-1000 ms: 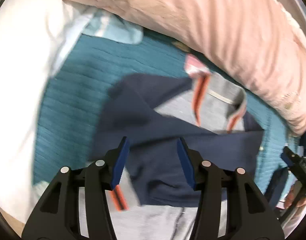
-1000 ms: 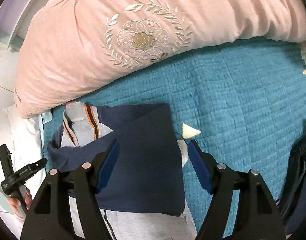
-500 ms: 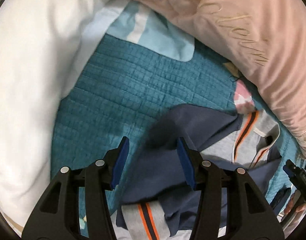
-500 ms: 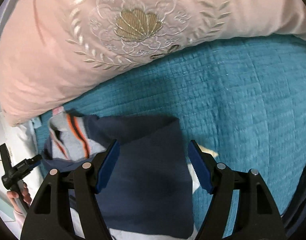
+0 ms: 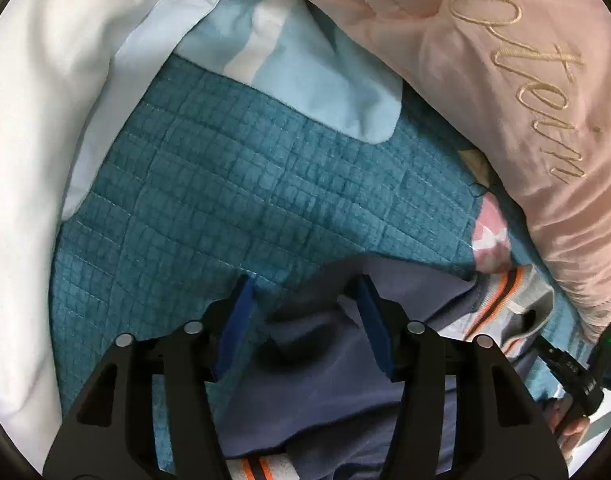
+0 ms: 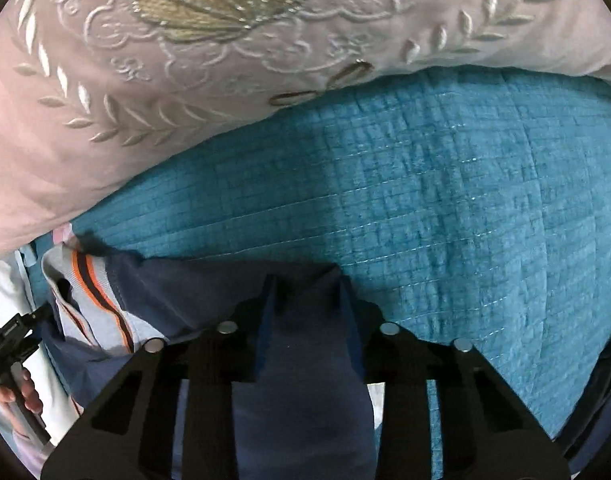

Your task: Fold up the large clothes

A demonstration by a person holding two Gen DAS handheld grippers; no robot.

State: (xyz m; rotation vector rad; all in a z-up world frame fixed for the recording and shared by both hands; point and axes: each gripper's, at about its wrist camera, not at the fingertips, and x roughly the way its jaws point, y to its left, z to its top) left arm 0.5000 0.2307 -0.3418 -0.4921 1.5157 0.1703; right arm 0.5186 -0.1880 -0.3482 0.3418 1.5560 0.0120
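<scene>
While the left gripper hangs low over the quilt, its blue pads stand spread, with the navy edge of the jacket lying between and below them; nothing is pinched there. The jacket is navy with grey panels and an orange-striped collar, and it lies on the teal quilt close against the pink pillow. A white pillow and a pale blue cloth sit at the far left of the quilt.

From the right wrist view, the right gripper has its pads drawn in on a raised fold of the jacket's navy cloth, which bunches up between them at the garment's far right corner. The striped collar lies to the left, near the embroidered pink pillow. Bare quilt stretches ahead and to the right. At the left edge a hand holds the other tool's handle.
</scene>
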